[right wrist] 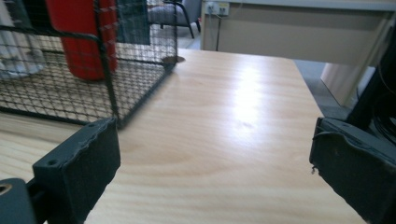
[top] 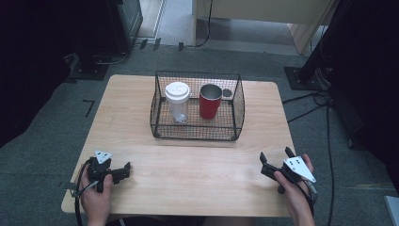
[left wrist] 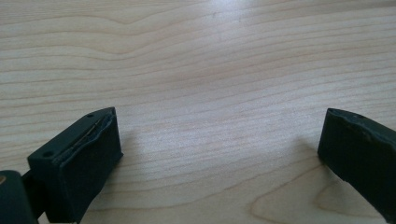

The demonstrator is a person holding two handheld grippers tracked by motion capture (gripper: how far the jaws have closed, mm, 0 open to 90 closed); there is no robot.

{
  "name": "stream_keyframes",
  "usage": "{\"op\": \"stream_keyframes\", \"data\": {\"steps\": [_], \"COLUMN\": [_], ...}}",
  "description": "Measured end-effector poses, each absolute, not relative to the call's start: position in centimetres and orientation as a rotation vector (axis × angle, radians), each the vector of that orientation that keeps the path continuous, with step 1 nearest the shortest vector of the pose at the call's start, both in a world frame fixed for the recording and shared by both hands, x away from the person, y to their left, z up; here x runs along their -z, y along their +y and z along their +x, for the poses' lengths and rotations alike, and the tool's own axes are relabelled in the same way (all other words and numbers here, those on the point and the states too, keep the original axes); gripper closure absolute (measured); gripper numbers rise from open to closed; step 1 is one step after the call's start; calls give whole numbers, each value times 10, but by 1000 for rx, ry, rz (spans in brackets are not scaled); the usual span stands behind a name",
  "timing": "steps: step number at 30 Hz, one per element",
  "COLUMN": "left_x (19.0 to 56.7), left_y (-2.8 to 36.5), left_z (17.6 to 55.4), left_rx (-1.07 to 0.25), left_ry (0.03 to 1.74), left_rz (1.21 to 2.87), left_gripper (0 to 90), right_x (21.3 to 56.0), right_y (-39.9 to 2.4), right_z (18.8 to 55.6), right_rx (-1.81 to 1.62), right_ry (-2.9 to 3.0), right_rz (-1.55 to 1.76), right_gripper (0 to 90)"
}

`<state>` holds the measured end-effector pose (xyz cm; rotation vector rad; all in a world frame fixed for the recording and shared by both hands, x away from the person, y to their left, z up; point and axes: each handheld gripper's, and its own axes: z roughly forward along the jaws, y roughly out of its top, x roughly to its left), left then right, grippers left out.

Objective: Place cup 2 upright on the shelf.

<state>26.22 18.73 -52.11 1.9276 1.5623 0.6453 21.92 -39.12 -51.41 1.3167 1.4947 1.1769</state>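
Basket: black wire mesh, standing at the middle of the far half of my surface, well apart from both my tongs.
Left tongs: near the front left corner, low over the bare wood, jaws spread wide with nothing between them.
White-lidded cup: upright in the basket's left part.
Red cup: upright just beside it, to the right.
Right tongs: near the front right edge, jaws wide apart and empty, pointing toward the basket's right corner.
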Motion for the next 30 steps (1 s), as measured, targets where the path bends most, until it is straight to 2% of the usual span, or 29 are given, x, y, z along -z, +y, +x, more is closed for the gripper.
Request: {"op": "stream_keyframes", "data": {"steps": [15,30], "left_x": [521,521], "left_y": [187,187], "left_z": [262,262], "left_rx": [-645,-645], "left_ry": [1562,1562], "left_rz": [1927,1927], "left_gripper": [0,0], "right_x": [524,530], "right_y": [-415,-429], "right_z": [192,197], "right_rx": [-956,-804], "right_ry": [1691,1817], "right_rz": [1475,1706], "right_gripper": [30,17]}}
